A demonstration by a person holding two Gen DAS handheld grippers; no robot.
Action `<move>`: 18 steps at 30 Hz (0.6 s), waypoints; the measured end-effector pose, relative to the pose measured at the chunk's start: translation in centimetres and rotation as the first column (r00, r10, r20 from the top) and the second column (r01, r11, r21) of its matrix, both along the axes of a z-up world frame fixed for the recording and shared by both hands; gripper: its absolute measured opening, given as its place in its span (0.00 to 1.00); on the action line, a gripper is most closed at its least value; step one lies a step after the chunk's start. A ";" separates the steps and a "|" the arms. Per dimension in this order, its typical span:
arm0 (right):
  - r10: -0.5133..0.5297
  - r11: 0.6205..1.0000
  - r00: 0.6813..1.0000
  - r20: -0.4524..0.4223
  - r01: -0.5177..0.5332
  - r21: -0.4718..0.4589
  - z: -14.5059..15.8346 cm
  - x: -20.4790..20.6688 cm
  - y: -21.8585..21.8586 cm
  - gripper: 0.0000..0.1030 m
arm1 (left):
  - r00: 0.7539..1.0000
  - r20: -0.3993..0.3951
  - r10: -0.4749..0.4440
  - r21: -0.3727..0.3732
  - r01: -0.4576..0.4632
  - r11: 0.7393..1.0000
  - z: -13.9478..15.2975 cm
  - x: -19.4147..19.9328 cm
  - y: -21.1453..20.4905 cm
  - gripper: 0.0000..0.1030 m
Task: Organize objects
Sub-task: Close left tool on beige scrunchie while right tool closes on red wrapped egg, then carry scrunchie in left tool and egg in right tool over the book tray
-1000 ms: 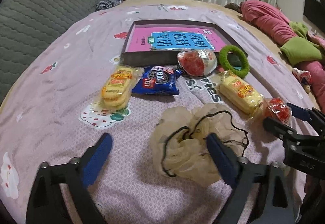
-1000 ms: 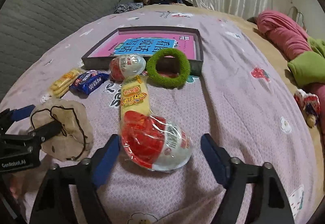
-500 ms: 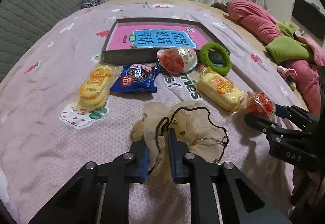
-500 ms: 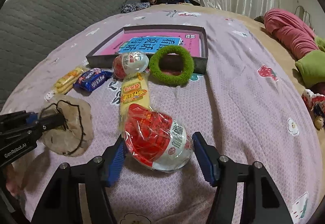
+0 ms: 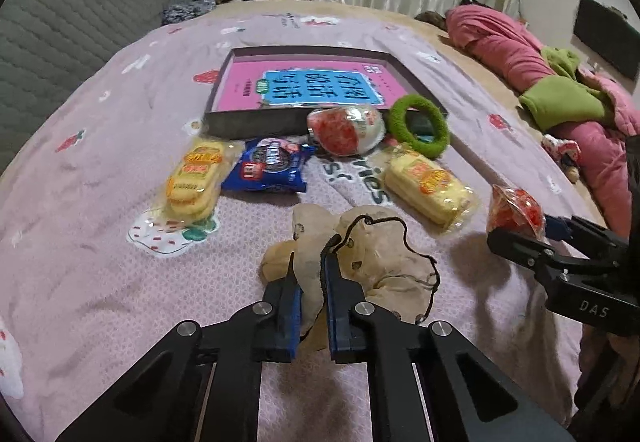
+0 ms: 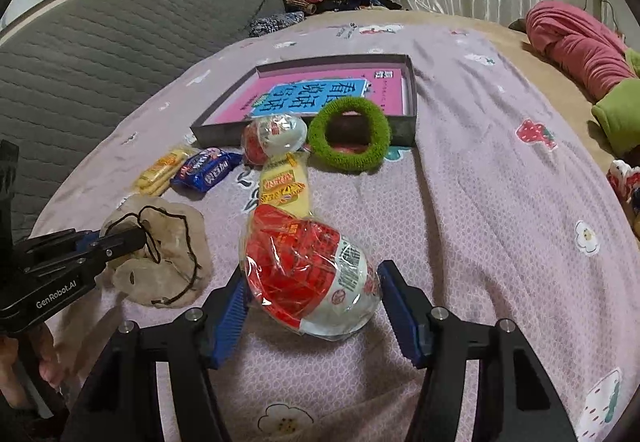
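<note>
On the bedspread [image 5: 100, 201], 2 eggs [image 6: 310, 274], 2 yellow packs [image 5: 430, 187], seemingly 1 pouch [image 5: 372, 262].

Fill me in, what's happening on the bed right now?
A person is tidying snacks and bits on a bed with two handheld grippers. The left gripper is shut on a beige drawstring pouch. The right gripper has closed around a wrapped red-and-white egg-shaped toy, pads at its sides. A second egg toy, wafer packs, a blue cookie pack and a green ring lie before a shallow box holding a pink book.
</note>
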State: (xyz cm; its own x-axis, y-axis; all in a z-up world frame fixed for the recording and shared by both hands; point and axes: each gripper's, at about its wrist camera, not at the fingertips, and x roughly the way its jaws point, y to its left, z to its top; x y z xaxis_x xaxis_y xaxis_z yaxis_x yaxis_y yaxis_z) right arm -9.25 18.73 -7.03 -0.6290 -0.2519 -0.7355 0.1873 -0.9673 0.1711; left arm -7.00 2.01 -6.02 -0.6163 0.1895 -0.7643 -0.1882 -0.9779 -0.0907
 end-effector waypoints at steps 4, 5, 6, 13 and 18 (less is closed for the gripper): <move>0.003 1.000 1.000 -0.022 -0.003 0.006 0.8 0.8 -0.1 0.61 | 1.000 -0.022 -0.009 0.014 0.009 1.000 1.3 0.5 0.1 0.09; 0.006 1.000 1.000 -0.027 -0.006 0.008 1.0 1.1 -0.1 0.61 | 1.000 -0.022 -0.011 0.016 0.011 1.000 1.5 0.6 0.0 0.09; 0.008 1.000 0.999 -0.034 -0.008 0.009 1.1 1.3 -0.2 0.61 | 1.000 -0.026 -0.009 0.020 0.009 1.000 1.7 0.6 0.0 0.09; 0.024 1.000 0.998 -0.065 -0.024 0.008 2.5 2.5 -0.9 0.61 | 0.998 -0.055 -0.009 0.039 0.011 0.999 4.0 0.9 -0.7 0.09; 0.000 1.000 0.997 -0.075 0.001 0.005 3.7 3.0 -0.9 0.61 | 0.997 -0.074 -0.004 0.047 0.008 0.999 6.0 1.0 -1.4 0.09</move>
State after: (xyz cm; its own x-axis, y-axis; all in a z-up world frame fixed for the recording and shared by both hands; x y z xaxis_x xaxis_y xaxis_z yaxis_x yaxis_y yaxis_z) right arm -6.30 17.85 -3.35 -0.6825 -0.2481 -0.6875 0.1989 -0.9682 0.1519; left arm -6.00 0.57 -0.04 -0.6697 0.2281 -0.7067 -0.2021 -0.9717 -0.1221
